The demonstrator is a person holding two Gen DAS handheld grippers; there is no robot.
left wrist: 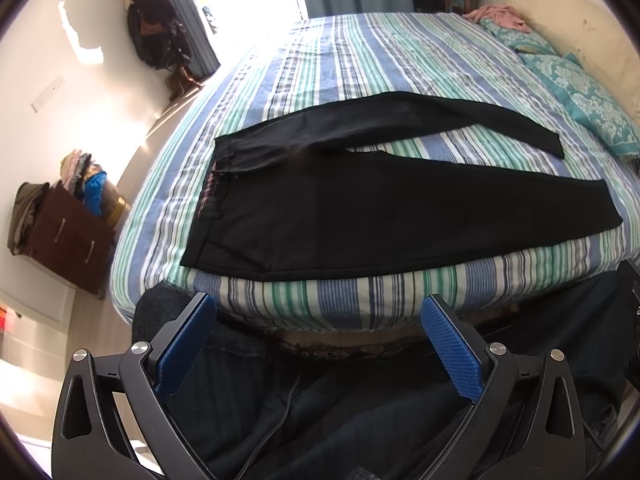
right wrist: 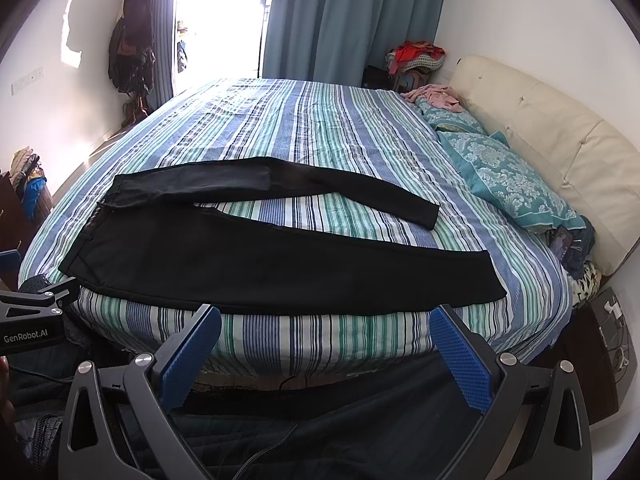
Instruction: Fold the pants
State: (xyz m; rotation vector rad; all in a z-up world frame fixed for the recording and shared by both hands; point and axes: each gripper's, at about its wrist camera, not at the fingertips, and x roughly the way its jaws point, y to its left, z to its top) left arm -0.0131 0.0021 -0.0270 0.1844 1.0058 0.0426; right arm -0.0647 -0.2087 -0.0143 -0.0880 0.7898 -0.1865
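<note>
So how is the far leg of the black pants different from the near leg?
The far leg of the black pants looks thinner than the near leg of the black pants. The far leg angles away across the striped bedsheet, while the near leg runs along the bed's front edge. A strip of sheet shows between them. Both lie flat, joined at the waistband.

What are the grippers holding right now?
Nothing. The left gripper and right gripper are both open, short of the bed, and the black pants lie flat, untouched.
</note>
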